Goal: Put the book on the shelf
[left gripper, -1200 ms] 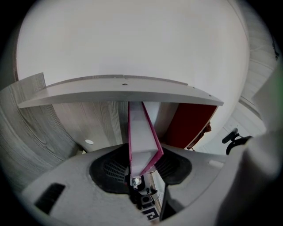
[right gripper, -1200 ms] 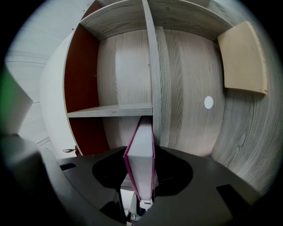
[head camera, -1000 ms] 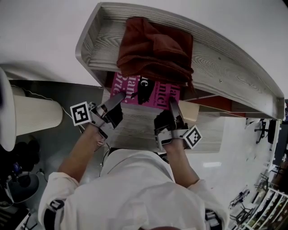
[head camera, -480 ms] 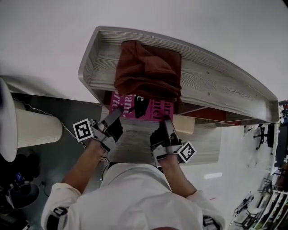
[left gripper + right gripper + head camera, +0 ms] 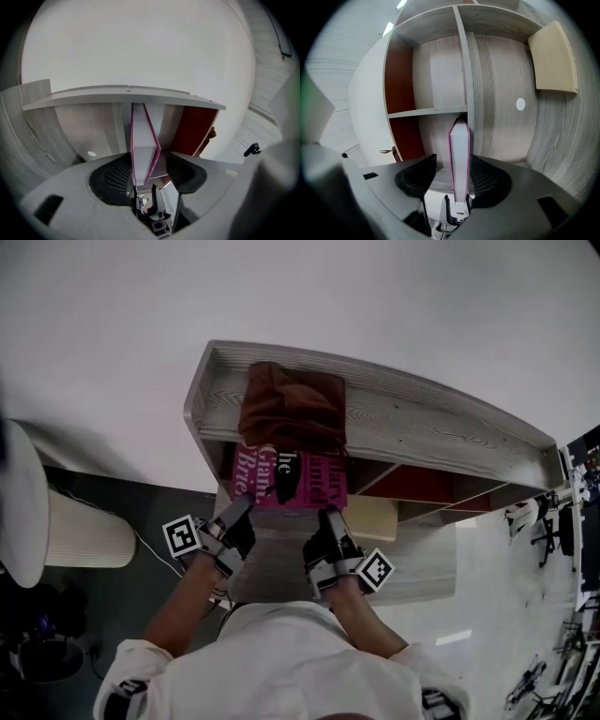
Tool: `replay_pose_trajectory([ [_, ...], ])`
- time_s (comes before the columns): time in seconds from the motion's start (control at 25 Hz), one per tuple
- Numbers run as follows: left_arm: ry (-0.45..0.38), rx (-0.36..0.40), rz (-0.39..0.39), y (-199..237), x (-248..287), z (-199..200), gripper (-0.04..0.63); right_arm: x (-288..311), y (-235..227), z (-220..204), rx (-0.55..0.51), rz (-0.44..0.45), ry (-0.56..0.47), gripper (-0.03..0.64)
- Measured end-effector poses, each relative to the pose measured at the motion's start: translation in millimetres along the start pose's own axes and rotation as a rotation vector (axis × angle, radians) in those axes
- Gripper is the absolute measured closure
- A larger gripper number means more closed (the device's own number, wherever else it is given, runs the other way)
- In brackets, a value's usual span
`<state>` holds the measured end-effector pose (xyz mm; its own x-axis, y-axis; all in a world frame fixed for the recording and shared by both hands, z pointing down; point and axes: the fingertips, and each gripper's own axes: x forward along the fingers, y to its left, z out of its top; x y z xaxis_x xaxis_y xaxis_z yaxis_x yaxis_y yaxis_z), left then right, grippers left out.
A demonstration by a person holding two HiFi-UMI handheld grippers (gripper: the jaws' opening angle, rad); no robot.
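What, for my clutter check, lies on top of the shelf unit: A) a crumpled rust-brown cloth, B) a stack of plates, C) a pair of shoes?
A: the head view shows a crumpled rust-brown cloth lying on the shelf unit's top board, and no plates or shoes there.

At the bottom centre, the right claw (image 5: 453, 164) has its jaws opening around a pink-covered book (image 5: 459, 150) that stands edge-on between them, before a pale wood-grain shelf unit (image 5: 497, 93) with a red-brown inner wall (image 5: 398, 79) at left and a beige panel (image 5: 553, 58) at upper right.
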<state>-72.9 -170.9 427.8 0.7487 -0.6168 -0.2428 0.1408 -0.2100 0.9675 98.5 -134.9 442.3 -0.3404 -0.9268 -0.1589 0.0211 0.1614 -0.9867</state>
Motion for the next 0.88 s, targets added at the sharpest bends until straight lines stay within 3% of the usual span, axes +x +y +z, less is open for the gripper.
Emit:
replay_pose_trajectory([
  [0.56, -0.227, 0.057, -0.005, -19.1, -32.2, -25.0, 0.375, -20.8, 14.2, 5.9, -0.001, 0.004, -0.03, 0.43],
  [0.88, -0.528, 0.093, -0.026, -40.4, -68.7, -53.3, 0.382, -54.0, 37.8, 9.8, -0.001, 0.065, -0.075, 0.43],
])
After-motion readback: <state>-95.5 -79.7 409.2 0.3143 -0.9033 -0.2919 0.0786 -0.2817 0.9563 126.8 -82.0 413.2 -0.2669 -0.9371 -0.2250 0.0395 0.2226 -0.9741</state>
